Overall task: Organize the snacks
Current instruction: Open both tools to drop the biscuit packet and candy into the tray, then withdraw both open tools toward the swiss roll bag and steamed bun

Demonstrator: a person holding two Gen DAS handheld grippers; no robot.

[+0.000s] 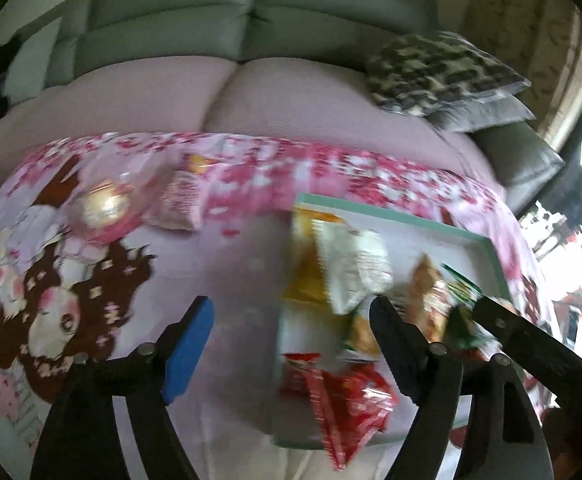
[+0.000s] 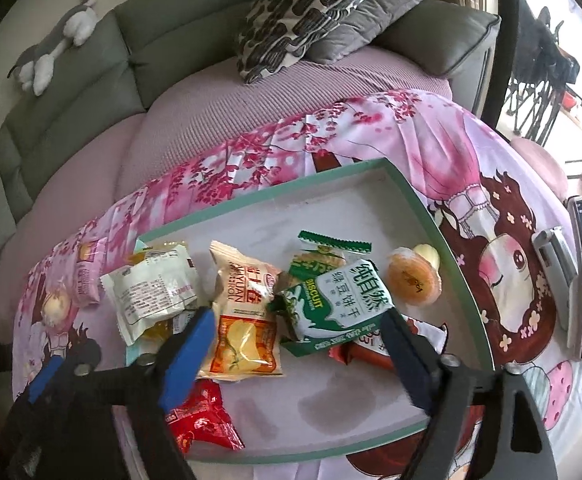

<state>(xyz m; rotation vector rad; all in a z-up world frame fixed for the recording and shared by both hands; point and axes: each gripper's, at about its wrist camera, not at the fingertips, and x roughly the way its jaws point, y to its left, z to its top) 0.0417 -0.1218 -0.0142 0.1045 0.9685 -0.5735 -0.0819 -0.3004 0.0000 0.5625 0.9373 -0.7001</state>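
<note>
Item: snack packets, mixed, lying loose in the tray (image 2: 411, 196) on the cloth-covered surface (image 2: 471, 160); pink packet (image 1: 179, 204) and round sweet (image 1: 103, 204) lie outside it.
Handling: likely light, crinkly, slippery, contents crushable; best pinched at a crimped seam.
Right claw (image 2: 297, 320): wide apart, empty, angled down over the green biscuit packet (image 2: 331, 304).
Left claw (image 1: 291, 348): wide apart, empty, tilted down at the tray's edge.

Glossy crinkled foil-plastic on the green biscuit packet (image 2: 333, 304) and red packet (image 2: 201, 420); smooth matt card on the teal-rimmed tray (image 2: 419, 204); soft printed fabric for the pink cloth (image 2: 443, 136); ribbed knit on the sofa seat (image 2: 211, 120); matt foam-like blue pads (image 2: 189, 350).
</note>
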